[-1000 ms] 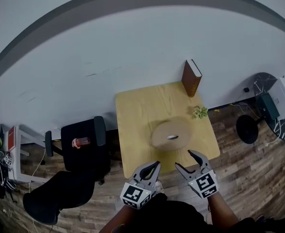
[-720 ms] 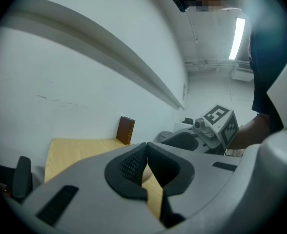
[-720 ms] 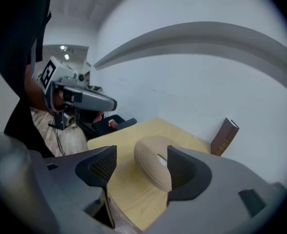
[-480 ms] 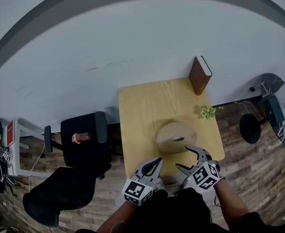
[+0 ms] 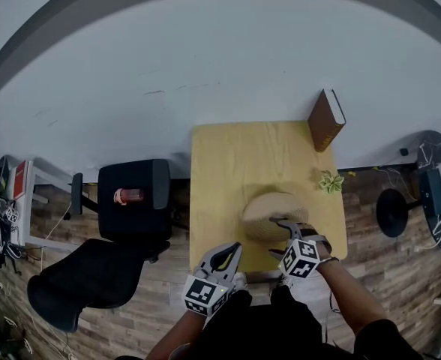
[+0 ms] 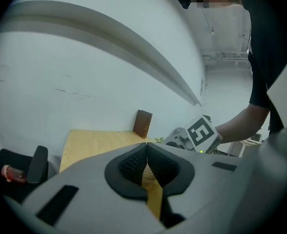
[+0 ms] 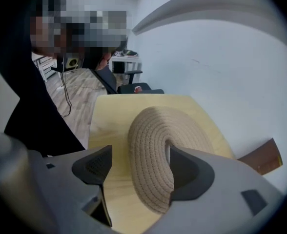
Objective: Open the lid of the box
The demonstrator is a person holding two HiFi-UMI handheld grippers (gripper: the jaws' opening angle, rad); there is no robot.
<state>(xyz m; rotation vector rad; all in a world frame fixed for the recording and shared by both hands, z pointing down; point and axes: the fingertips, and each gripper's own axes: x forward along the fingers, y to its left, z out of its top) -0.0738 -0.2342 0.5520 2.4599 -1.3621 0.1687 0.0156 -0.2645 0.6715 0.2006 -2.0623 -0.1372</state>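
Tabletop [image 5: 228, 163]: right gripper [image 5: 278, 237] has reached woven lid [image 5: 269, 208], jaws opening astride it; left gripper's [image 5: 235, 247] pressed together.

Pale grey moulded plastic forms the left gripper [image 5: 232, 250] and the right gripper [image 5: 280, 238] alike, with black ribbed pads [image 6: 133, 163] inside the tapered jaws. Each carries a white cube [image 5: 205, 296] printed with black square markers. The person wears a black top [image 5: 269, 330] with a short sleeve [image 6: 258, 77].

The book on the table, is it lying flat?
No, the book stands upright at the far edge of the table.
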